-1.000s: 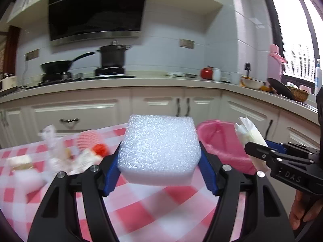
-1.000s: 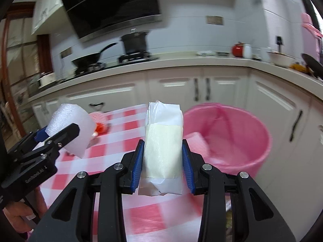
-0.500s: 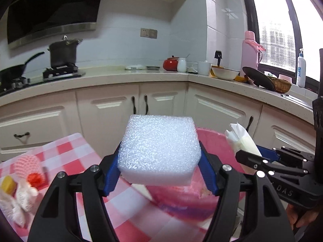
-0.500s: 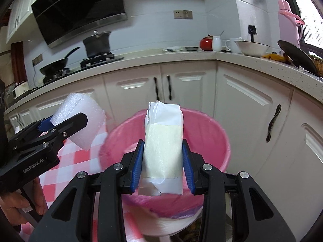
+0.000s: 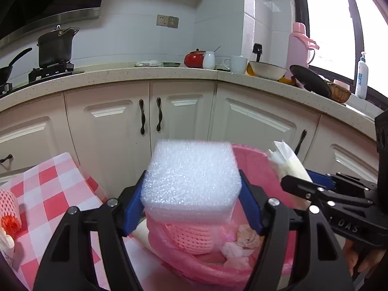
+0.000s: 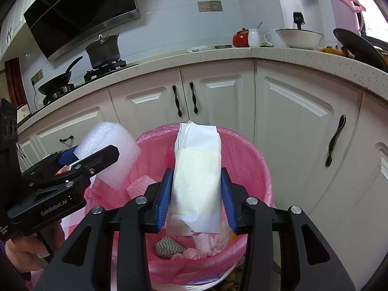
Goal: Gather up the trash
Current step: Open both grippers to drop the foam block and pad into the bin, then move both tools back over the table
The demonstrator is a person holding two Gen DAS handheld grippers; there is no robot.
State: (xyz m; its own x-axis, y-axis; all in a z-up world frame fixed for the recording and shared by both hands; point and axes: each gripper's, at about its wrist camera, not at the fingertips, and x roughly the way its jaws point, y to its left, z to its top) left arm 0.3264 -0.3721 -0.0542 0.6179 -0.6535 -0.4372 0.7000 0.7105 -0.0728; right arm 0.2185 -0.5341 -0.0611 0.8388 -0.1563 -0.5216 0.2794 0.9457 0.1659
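My left gripper (image 5: 191, 206) is shut on a white foam block (image 5: 191, 177) and holds it above the near rim of the pink-lined trash bin (image 5: 252, 165). It also shows in the right wrist view (image 6: 106, 152). My right gripper (image 6: 196, 194) is shut on a white and pale yellow paper packet (image 6: 197, 181), held over the open bin (image 6: 257, 169). The packet also shows in the left wrist view (image 5: 288, 167). The bin holds pink foam netting (image 5: 194, 240) and crumpled tissues (image 6: 206, 245).
The red-and-white checked tablecloth (image 5: 55, 189) lies left of the bin, with a pink net-wrapped item (image 5: 8, 208) on it. White cabinets (image 6: 300, 131) stand close behind the bin. The counter (image 5: 169, 72) carries pots, cups and a bowl.
Both grippers have swung right from over the table to above the pink bin, each still holding its item. The bin's contents now show.
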